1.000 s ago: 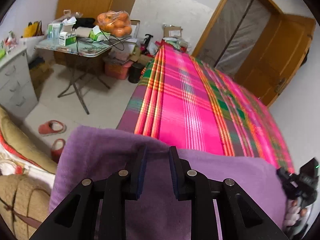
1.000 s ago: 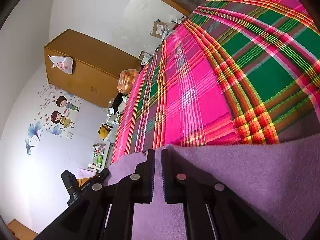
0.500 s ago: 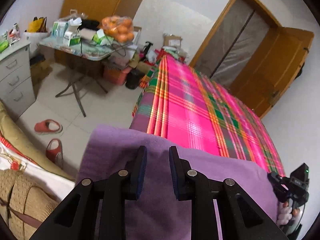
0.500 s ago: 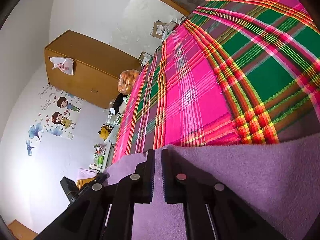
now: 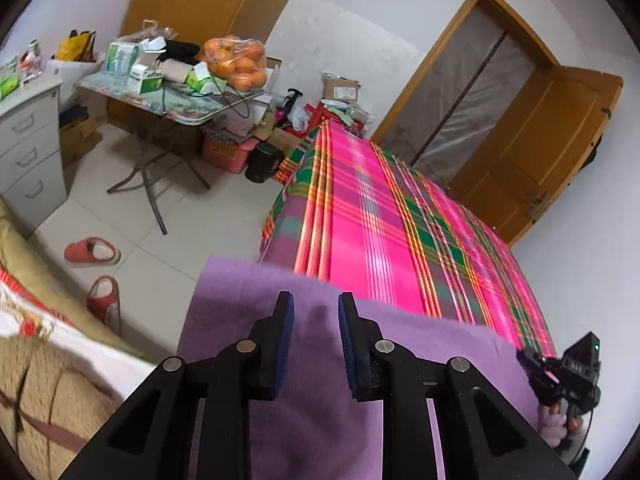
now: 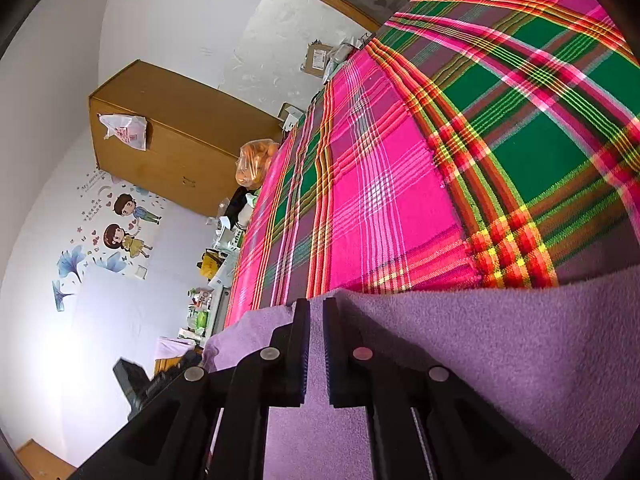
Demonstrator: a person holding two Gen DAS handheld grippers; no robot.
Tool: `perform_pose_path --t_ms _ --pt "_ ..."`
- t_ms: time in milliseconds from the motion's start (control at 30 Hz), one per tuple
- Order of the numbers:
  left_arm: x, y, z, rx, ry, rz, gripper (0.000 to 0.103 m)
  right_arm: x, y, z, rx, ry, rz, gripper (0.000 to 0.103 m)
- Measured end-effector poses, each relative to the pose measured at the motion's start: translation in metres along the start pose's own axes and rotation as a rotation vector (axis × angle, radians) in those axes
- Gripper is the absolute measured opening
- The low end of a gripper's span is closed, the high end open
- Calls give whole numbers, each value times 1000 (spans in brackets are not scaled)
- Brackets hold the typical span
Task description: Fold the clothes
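Note:
A purple fleece garment (image 5: 420,344) lies across the near end of a bed with a pink and green plaid cover (image 5: 380,232). My left gripper (image 5: 314,306) hovers over the garment's left edge with its jaws apart and nothing between them. My right gripper (image 6: 316,310) is shut on the garment's (image 6: 500,344) far edge, low over the plaid cover (image 6: 400,184). The right gripper also shows at the right of the left wrist view (image 5: 568,372), and the left gripper shows at the lower left of the right wrist view (image 6: 156,380).
Left of the bed is tiled floor with two red slippers (image 5: 94,252), a cluttered folding table (image 5: 168,96) with a bag of oranges (image 5: 236,60), and a grey drawer unit (image 5: 28,148). A wooden door (image 5: 540,140) and a wardrobe (image 6: 172,136) stand at the far end.
My left gripper has opened, let go of the purple garment and lifted and drawn back from it. The right gripper has stayed still, shut on the cloth.

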State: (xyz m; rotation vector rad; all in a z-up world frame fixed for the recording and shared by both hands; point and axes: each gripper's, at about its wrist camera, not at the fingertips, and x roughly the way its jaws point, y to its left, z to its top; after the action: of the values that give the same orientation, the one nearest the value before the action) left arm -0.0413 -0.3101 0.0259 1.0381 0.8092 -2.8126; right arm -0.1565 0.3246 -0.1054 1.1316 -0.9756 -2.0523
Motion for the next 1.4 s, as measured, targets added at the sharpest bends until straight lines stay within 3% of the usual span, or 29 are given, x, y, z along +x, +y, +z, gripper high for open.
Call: perform_pose_path --t_ms 167,467,767,1067,1267,1333,1400 --pt "21 14 8 -34 39 26 23 0 2 -1 2 -2 0 6" --pt "-25 34 -34 -53 -15 -46 23 1 2 -1 3 -2 0 6" --pt "-70 35 -54 -64 -85 -131 24 0 0 3 3 -1 5 6" --pt "-68 45 -79 -53 -57 -153 24 0 -2 3 3 -3 7 6" --pt "-69 48 -81 -54 -79 -175 24 0 -2 3 0 -4 6 6" --pt "-73 48 -83 -55 -88 -178 24 1 1 3 -17 0 -7 11" --pt "-79 47 -83 -55 -98 -179 24 -1 17 -4 -82 -6 -48 23"
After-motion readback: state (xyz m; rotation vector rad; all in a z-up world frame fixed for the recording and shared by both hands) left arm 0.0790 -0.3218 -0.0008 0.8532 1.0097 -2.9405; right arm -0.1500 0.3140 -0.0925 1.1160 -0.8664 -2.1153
